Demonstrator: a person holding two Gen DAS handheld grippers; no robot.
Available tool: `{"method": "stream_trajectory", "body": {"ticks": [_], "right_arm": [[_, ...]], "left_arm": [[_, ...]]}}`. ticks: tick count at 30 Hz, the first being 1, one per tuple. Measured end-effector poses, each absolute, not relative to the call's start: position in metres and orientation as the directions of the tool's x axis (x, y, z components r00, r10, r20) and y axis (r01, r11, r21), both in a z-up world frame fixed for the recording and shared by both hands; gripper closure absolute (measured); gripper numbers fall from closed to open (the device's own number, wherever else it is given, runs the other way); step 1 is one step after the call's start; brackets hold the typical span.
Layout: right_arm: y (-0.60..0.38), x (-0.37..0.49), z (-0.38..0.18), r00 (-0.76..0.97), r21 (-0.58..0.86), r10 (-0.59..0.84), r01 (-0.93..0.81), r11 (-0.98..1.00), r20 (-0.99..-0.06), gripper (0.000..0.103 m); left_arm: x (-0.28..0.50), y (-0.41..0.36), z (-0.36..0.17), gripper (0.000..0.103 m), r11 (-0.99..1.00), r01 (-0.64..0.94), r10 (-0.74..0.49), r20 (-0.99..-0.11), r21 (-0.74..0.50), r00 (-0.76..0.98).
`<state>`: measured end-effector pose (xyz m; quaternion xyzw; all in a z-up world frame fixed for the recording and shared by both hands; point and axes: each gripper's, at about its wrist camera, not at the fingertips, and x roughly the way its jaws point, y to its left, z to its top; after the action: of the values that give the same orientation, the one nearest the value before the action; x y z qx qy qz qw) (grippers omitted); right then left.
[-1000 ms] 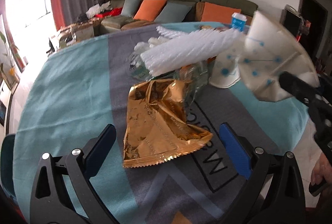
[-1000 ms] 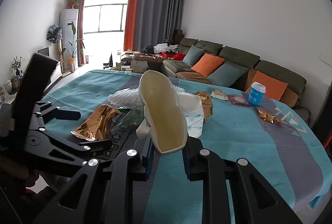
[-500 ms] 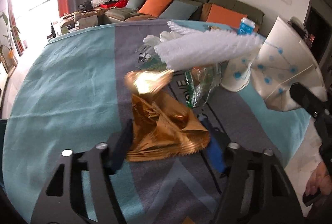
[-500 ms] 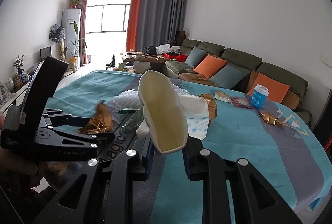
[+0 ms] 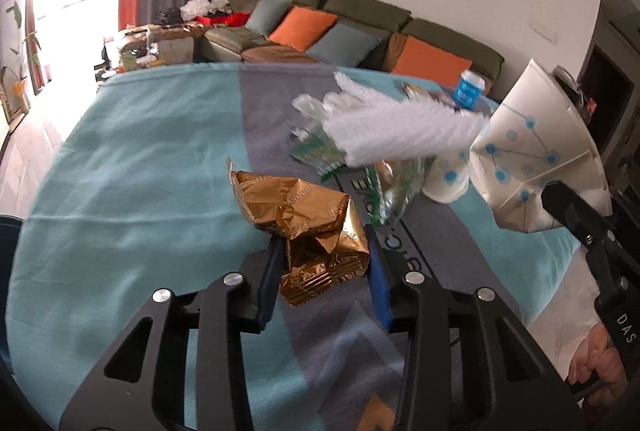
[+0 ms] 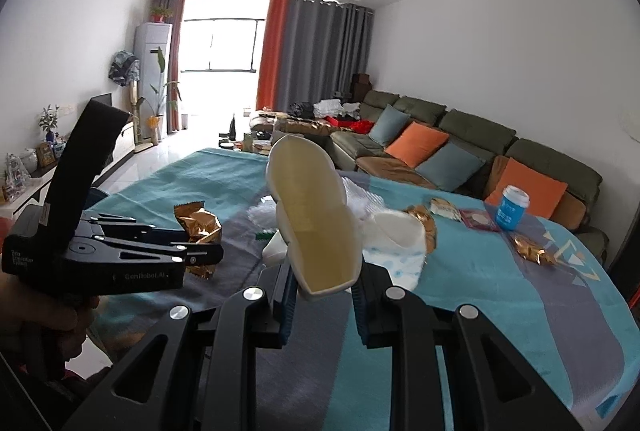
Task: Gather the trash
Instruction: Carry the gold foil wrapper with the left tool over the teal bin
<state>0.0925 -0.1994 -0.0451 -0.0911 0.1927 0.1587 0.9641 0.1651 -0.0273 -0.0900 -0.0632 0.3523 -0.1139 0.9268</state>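
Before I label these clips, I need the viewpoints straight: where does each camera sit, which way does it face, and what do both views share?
Left wrist: sits on the left hand-held gripper, looking down at the table; its jaws are closing around the gold wrapper; the right hand shows.
Right wrist: sits on the right hand-held gripper, facing the sofa and window; jaws shut on a squashed paper cup; the left hand shows.
Shared: wrapper, squashed cup, blue cup, sofa.
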Motion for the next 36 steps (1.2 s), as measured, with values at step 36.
{"method": "stream_trajectory", "body": {"ticks": [36], "right_arm": [[0.079,0.18,0.002,0.328,0.163,0.786,-0.867,0.47,-0.523,0.08]], "left_arm": [[0.018,0.216,-0.013,0.064,0.883,-0.459,0.353,-0.503,-0.1,0.788]]}}
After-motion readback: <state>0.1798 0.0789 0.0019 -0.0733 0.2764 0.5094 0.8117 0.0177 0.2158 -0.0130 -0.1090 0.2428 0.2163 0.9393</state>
